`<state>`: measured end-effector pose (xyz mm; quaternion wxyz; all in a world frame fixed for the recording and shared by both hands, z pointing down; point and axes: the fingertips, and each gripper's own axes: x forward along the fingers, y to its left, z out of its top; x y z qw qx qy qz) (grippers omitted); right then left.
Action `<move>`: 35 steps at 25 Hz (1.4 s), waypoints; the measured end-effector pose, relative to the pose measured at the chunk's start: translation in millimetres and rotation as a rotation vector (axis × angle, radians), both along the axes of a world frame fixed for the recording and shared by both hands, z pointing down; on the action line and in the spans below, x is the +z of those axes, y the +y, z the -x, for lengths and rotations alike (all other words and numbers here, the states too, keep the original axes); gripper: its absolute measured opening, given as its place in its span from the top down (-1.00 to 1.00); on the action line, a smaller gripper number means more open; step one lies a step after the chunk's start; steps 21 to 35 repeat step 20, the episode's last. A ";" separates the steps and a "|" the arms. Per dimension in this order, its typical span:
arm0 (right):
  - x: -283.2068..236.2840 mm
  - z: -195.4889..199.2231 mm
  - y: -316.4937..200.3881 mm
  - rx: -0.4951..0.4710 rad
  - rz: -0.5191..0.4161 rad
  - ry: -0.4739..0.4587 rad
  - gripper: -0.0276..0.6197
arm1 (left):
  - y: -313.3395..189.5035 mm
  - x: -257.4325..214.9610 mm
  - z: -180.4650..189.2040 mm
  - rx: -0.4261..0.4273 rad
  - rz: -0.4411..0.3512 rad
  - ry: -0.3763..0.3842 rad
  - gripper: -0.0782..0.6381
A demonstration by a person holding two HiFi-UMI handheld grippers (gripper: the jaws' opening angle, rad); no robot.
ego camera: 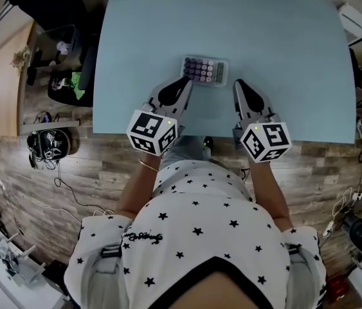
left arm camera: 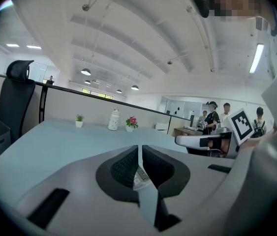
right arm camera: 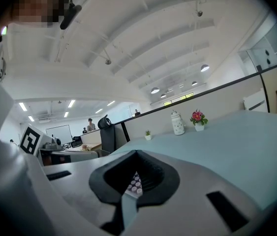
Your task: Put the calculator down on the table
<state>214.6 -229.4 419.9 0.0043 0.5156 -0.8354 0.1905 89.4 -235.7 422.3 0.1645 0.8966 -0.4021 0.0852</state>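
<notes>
A small calculator (ego camera: pixel 204 71) with purple keys lies flat on the pale blue table (ego camera: pixel 290 56), apart from both grippers. My left gripper (ego camera: pixel 187 81) is shut and empty, its tips just off the calculator's near left corner. My right gripper (ego camera: pixel 237 83) is shut too, a little right of the calculator. In the left gripper view the left gripper (left arm camera: pixel 139 154) has its jaws pressed together, and a sliver of the calculator (left arm camera: pixel 140 175) shows below them. The right gripper view shows the right gripper (right arm camera: pixel 137 156) closed, with some calculator keys (right arm camera: pixel 135 183) in the gap.
A small plant (left arm camera: pixel 79 118), a white jar (left arm camera: pixel 113 119) and a flower pot (left arm camera: pixel 131 123) stand along the table's far edge. A black office chair (left arm camera: pixel 15 92) is at the left. Headphones (ego camera: pixel 49 143) and cables lie on the wooden floor. People stand in the background.
</notes>
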 end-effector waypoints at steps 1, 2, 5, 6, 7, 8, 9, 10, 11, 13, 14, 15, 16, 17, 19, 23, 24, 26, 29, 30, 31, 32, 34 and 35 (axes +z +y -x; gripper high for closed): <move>-1.9 -0.6 0.8 -0.001 -0.005 -0.002 0.92 | 1.2 -3.5 -1.4 0.003 0.000 0.013 0.64; -3.9 -1.1 1.3 -0.001 -0.010 -0.005 0.92 | 1.9 -6.9 -2.6 0.005 -0.003 0.021 0.64; -9.2 -0.5 3.3 0.000 -0.025 -0.016 0.92 | 3.8 -14.2 -4.4 0.012 -0.024 0.011 0.64; -11.1 -0.1 4.2 -0.001 -0.029 -0.018 0.92 | 4.3 -15.9 -4.9 0.015 -0.030 0.005 0.64; -13.0 0.1 5.0 -0.001 -0.034 -0.019 0.92 | 4.6 -17.4 -5.6 0.017 -0.035 0.002 0.64; -14.7 0.1 5.7 -0.001 -0.038 -0.020 0.92 | 4.7 -18.7 -6.4 0.019 -0.037 0.001 0.64; -16.3 0.0 6.3 0.000 -0.041 -0.021 0.92 | 4.9 -19.7 -7.1 0.020 -0.039 0.001 0.64; -17.6 0.0 6.9 0.001 -0.044 -0.022 0.92 | 5.0 -20.4 -7.7 0.022 -0.039 0.001 0.64; -18.7 0.3 7.3 0.002 -0.046 -0.023 0.92 | 5.0 -20.8 -8.0 0.024 -0.039 0.002 0.64; -20.2 0.6 8.0 0.005 -0.048 -0.024 0.92 | 5.0 -21.4 -8.2 0.028 -0.037 0.006 0.64; -20.7 0.5 8.5 0.006 -0.049 -0.025 0.92 | 5.0 -21.6 -8.3 0.029 -0.034 0.011 0.64; -21.1 0.2 9.1 0.008 -0.048 -0.026 0.92 | 5.1 -21.7 -8.3 0.028 -0.032 0.015 0.64; -21.2 -0.2 9.6 0.009 -0.047 -0.027 0.92 | 5.1 -21.6 -8.2 0.027 -0.030 0.018 0.64; -21.4 -0.5 10.1 0.010 -0.047 -0.028 0.92 | 5.3 -21.6 -8.2 0.026 -0.028 0.019 0.64; -21.6 -1.3 10.9 0.012 -0.045 -0.029 0.92 | 5.6 -21.5 -8.4 0.026 -0.027 0.019 0.64; -21.8 -1.7 11.3 0.013 -0.044 -0.029 0.92 | 5.7 -21.5 -8.6 0.026 -0.027 0.018 0.64; -21.8 -1.7 11.3 0.013 -0.044 -0.029 0.92 | 5.7 -21.5 -8.6 0.026 -0.027 0.018 0.64; -21.8 -1.7 11.3 0.013 -0.044 -0.029 0.92 | 5.7 -21.5 -8.6 0.026 -0.027 0.018 0.64; -21.8 -1.7 11.3 0.013 -0.044 -0.029 0.92 | 5.7 -21.5 -8.6 0.026 -0.027 0.018 0.64; -21.8 -1.7 11.3 0.013 -0.044 -0.029 0.92 | 5.7 -21.5 -8.6 0.026 -0.027 0.018 0.64; -21.8 -1.7 11.3 0.013 -0.044 -0.029 0.92 | 5.7 -21.5 -8.6 0.026 -0.027 0.018 0.64; -21.8 -1.7 11.3 0.013 -0.044 -0.029 0.92 | 5.7 -21.5 -8.6 0.026 -0.027 0.018 0.64; -21.8 -1.7 11.3 0.013 -0.044 -0.029 0.92 | 5.7 -21.5 -8.6 0.026 -0.027 0.018 0.64; -21.8 -1.7 11.3 0.013 -0.044 -0.029 0.92 | 5.7 -21.5 -8.6 0.026 -0.027 0.018 0.64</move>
